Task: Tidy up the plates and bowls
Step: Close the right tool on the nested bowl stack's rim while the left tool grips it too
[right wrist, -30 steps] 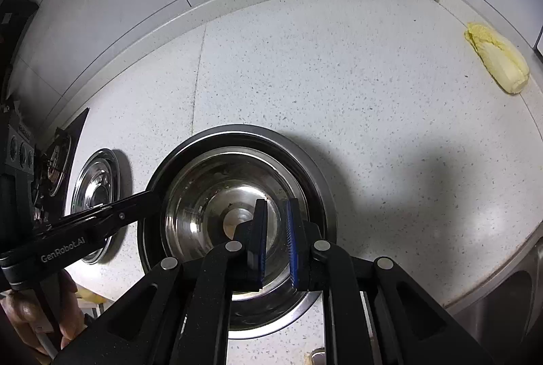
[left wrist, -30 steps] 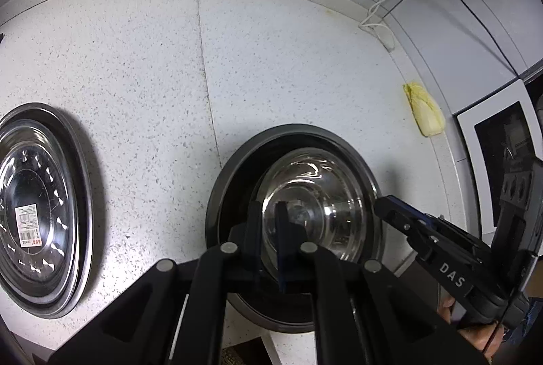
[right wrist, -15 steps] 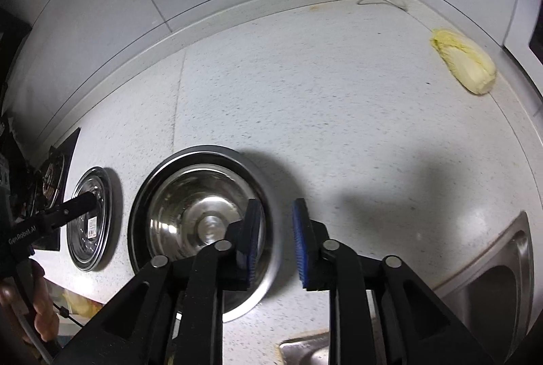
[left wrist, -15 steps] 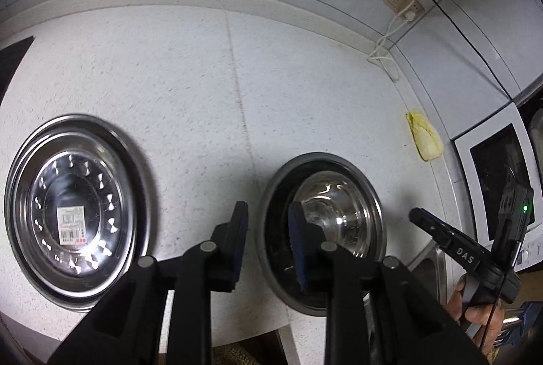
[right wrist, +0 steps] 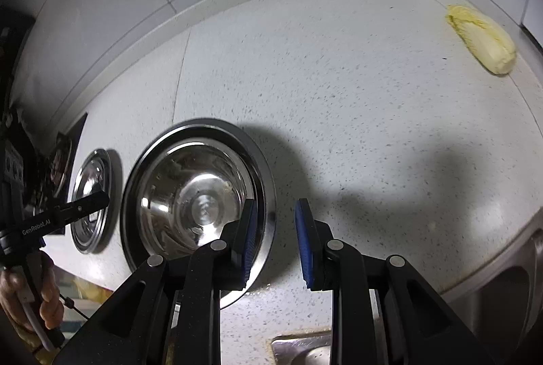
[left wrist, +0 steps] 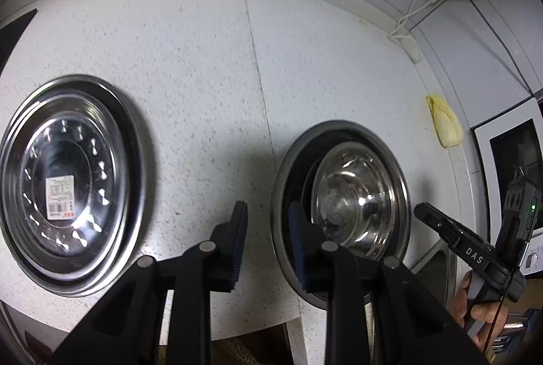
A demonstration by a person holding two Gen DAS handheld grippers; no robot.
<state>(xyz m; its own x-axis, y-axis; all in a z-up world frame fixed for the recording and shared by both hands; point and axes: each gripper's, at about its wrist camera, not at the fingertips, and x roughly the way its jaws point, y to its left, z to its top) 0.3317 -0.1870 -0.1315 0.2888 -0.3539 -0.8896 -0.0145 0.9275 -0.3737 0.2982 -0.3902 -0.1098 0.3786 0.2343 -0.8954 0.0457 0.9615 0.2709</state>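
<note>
Both of your tools are empty. The left gripper [left wrist: 267, 234] has its 2 blue-padded jaws parted with only countertop and the bowl's rim behind them, and the right gripper [right wrist: 275, 237] shows the same gap with nothing between its pads. The shiny round stainless-steel bowl [left wrist: 353, 205] sits nested inside a wider round steel basin [left wrist: 336, 130] on the speckled white stone countertop [left wrist: 203, 59], near the front edge. Well to its left lies the flat round steel plate with the paper label [left wrist: 68, 181], apart from the bowls.

The bowls look set down and released, so the step in hand is likely clearing away and choosing the next piece. Lift both tools straight off before swinging sideways; the left tool's inner pad stands close over the basin's rim, and a knock would slide the polished metal on the smooth counter. If the plate is next, approach its raised rim from the side, since the flat face offers no hold. Pinch the rim squarely and deeply, because thin steel tends to pivot in a shallow grip. Leave the pale yellow cabbage [right wrist: 482, 39] at the back corner alone.
</note>
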